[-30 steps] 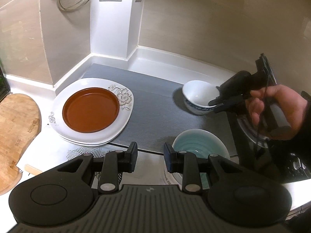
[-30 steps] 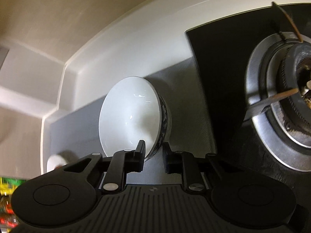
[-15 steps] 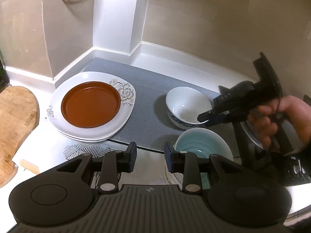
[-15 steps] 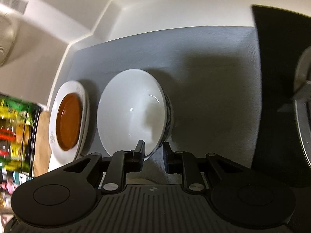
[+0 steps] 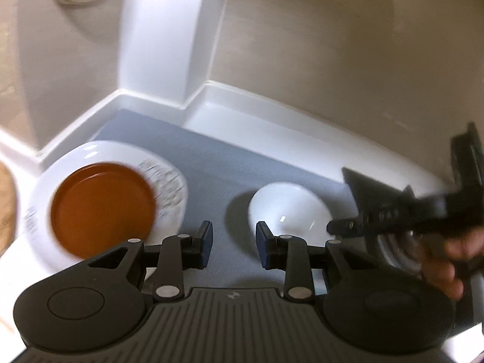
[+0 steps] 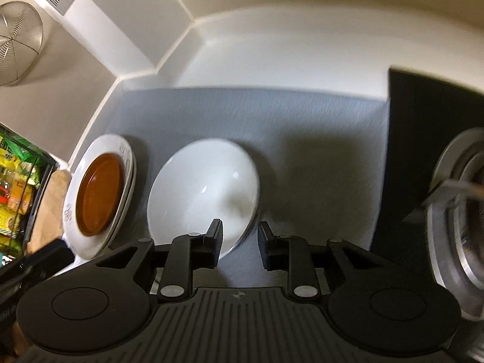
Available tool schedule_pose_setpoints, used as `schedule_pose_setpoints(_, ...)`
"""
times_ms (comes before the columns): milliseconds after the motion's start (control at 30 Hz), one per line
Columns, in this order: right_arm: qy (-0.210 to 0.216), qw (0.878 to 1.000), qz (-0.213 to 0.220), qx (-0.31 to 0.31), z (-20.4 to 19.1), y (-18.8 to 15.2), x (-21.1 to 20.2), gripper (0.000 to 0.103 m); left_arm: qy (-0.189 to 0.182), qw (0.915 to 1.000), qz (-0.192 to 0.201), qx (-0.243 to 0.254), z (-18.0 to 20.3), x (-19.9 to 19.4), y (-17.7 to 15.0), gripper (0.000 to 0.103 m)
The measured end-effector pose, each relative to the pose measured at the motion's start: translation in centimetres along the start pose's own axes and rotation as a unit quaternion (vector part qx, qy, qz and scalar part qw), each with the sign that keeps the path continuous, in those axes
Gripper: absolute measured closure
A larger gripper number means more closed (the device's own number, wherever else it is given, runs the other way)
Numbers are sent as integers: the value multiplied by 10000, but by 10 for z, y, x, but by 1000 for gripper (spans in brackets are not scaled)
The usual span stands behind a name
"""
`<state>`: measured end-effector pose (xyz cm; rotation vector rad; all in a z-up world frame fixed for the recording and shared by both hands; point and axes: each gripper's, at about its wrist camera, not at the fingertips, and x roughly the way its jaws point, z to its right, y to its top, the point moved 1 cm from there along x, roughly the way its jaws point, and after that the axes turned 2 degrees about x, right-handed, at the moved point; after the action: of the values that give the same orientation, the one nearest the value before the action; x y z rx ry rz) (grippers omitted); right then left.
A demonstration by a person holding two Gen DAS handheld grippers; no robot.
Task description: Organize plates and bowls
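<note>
Hand-held grippers (image 5: 233, 245) (image 6: 240, 240) angled down near white bowl (image 6: 202, 193), jaws apart, empty.

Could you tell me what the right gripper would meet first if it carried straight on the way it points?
Probably the near rim of the white bowl, just ahead of the right gripper; depth is unclear.

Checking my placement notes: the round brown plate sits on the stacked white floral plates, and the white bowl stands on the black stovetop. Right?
One detail is wrong. The white bowl stands on the grey mat, not the black stovetop; the right wrist view shows it. The round brown plate does sit on the stacked white floral plates.
</note>
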<state>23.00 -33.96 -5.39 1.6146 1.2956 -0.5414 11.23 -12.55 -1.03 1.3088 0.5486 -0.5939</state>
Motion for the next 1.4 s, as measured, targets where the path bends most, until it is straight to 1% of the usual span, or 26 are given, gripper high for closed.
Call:
schedule_pose_setpoints(100,-156,9992,177,-314,-2,5,3,74,-95,9999,4,-88,7,27,15,68)
schedule_pose_setpoints(167,-322,9982,193,-464,-3,9,10,74,-98,9997,-142,-159,11,45,21,68)
schedule_pose_setpoints(200,-332,9981,189,-483,-3,11,12,74,-74,9995,-253,-162,13,54,23,66)
schedule_pose_setpoints(267,-308,9981,160,-505,-3,14,20,74,-1,9990,-416,-149,15,69,23,66)
schedule_pose_setpoints(333,-408,9975,58,-573,-3,13,27,74,-12,9983,-568,-145,15,79,21,66)
schedule_pose_setpoints(500,-430,9972,-35,-607,-2,8,37,75,30,9962,-866,-116,12,95,13,67)
schedule_pose_setpoints(533,-420,9973,-17,-601,-1,8,37,75,33,9957,-918,-130,11,98,12,68)
schedule_pose_setpoints(567,-391,9975,-11,-592,0,8,36,77,49,9954,-951,-122,10,100,11,74)
schedule_pose_setpoints(600,-380,9975,-6,-598,-1,8,37,78,57,9952,-969,-102,10,101,10,82)
schedule_pose_setpoints(633,-380,9973,9,-621,-2,7,36,80,52,9952,-978,-90,9,102,10,85)
schedule_pose_setpoints(733,-402,9969,51,-668,-4,7,34,85,16,9952,-970,-84,9,102,10,85)
schedule_pose_setpoints(1133,-449,9959,62,-781,-6,5,33,85,-80,9941,-1082,-50,11,110,2,85)
schedule_pose_setpoints(1233,-453,9958,40,-796,-7,4,33,86,-109,9938,-1109,1,13,113,1,88)
schedule_pose_setpoints(1400,-472,9955,63,-822,-9,3,32,88,-124,9937,-1112,75,16,115,-1,88)
